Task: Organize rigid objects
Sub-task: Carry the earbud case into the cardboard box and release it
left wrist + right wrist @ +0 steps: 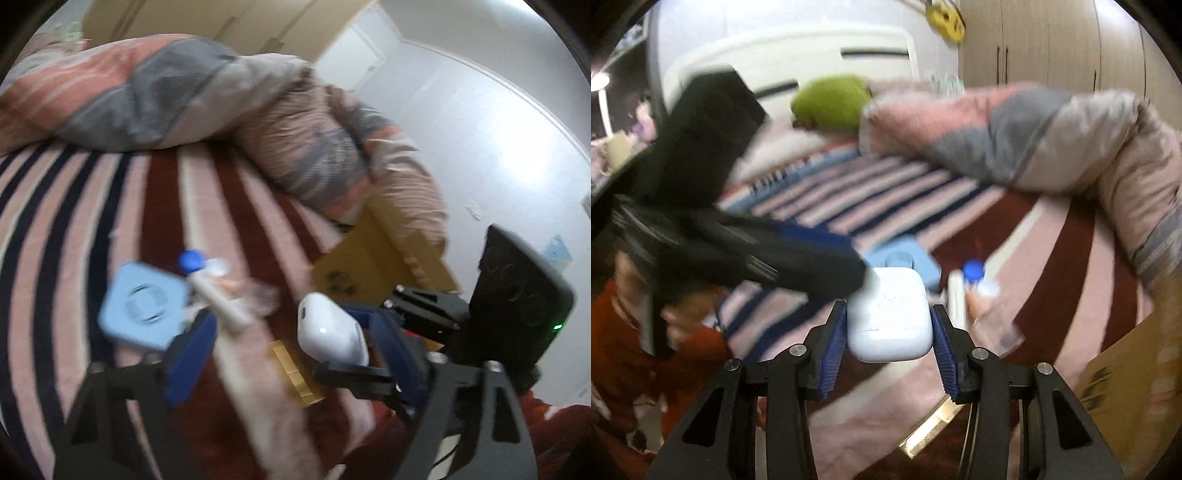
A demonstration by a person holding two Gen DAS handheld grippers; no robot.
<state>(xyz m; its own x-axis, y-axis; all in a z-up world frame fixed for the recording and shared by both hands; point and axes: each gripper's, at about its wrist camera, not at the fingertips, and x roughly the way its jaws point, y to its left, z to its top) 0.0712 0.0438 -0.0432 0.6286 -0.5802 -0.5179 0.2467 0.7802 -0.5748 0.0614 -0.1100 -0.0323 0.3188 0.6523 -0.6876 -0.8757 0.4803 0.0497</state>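
One white case [889, 314] — smooth, rounded

The white case [889, 314] is filling the gap of the right tongs [889, 334], both pads pressing its sides, so nothing else is passing there. The left tongs [291, 347] are crossing just left of that case, crowding that side. Ahead of the right tongs, the light blue box [905, 260] and the blue-capped bottle [975, 280] are lying close together, leaving little room between. A gold bar [929, 424] is lying below the right tongs. The cardboard box [1137, 373] is blocking the right side, and the bunched quilt [1034, 140] is walling off the far end. The striped bedspread [74, 221] left of the left tongs is lying open.
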